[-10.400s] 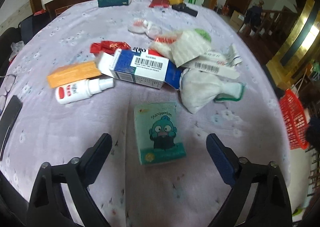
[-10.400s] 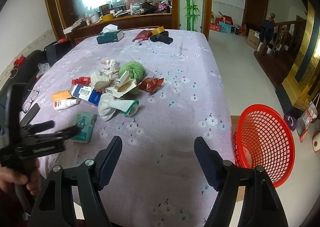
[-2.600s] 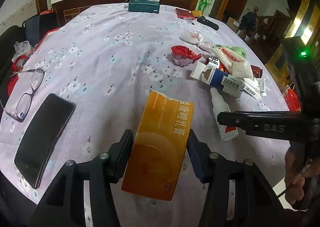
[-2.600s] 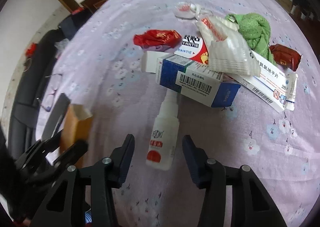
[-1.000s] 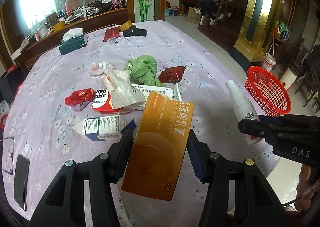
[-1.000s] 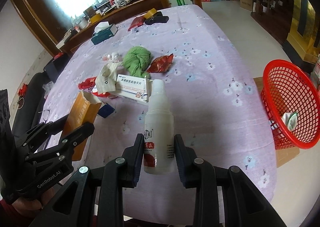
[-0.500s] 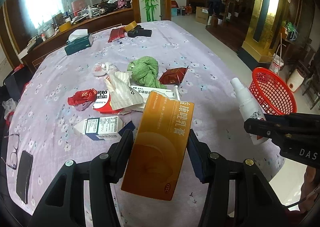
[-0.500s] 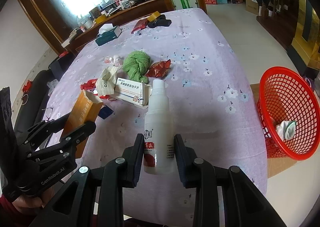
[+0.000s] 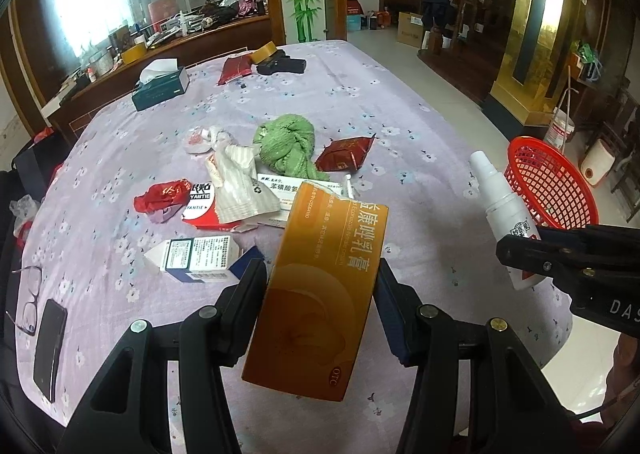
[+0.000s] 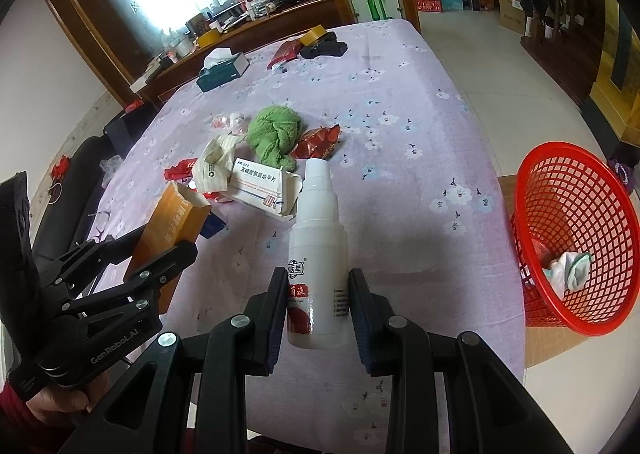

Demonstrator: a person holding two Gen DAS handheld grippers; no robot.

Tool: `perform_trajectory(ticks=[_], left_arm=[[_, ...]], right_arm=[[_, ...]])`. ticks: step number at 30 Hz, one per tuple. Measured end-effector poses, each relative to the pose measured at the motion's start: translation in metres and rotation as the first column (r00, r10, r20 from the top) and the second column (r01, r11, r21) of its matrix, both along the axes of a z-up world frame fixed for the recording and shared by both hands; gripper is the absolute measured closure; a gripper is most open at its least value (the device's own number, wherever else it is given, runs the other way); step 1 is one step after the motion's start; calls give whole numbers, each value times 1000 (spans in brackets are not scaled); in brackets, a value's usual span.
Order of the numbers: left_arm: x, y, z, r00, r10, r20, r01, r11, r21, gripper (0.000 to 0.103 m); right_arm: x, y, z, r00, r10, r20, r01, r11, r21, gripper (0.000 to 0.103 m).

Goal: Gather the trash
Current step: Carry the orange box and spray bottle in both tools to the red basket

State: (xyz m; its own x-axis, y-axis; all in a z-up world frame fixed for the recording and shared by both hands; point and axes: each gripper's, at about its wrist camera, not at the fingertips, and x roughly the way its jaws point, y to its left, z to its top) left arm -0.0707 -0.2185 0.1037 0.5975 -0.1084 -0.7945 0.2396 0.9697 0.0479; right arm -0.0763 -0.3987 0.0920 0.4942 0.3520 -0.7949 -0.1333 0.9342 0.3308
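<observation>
Left gripper (image 9: 320, 286) pinching a tall orange cardboard medicine box (image 9: 320, 290) with a torn-open top, lifted above the lilac flower-print tablecloth (image 9: 400, 102). Right gripper (image 10: 318, 306) clamped on a white plastic spray bottle (image 10: 318, 254) with a red label, nozzle pointing away, likewise raised off the cloth. To the right, beyond the table edge, a red plastic mesh basket (image 10: 576, 214) tilted on a brown cardboard box (image 10: 536, 346), holding a crumpled white and green cloth (image 10: 570, 272). Left on the cloth, clustered near the middle: a bunched green towel (image 9: 288, 144), a dark red foil packet (image 9: 346, 152) just beside it, a white tablet carton (image 10: 260, 182), a crumpled white paper bag (image 9: 236, 184), a red wrapper (image 9: 162, 194) and a blue and white carton (image 9: 196, 256). At the far end, a green tissue box (image 9: 160, 88). Near the left edge, a black phone (image 9: 48, 348) and spectacles (image 9: 28, 300) side by side.
</observation>
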Motion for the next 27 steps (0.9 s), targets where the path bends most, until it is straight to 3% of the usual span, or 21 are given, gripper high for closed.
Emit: perform_trajectory(ticks=[12,27], left_arm=[[8,-32,6,998,-64,8,64,998,6,50],[29,-124,28,966,-258,-8,257,965,-56,50]], right_arm=[[-2,-31,4,998,-67,5,67,998,17,71],[-12,-126,5,952,-305,-9,304,950,71,71]])
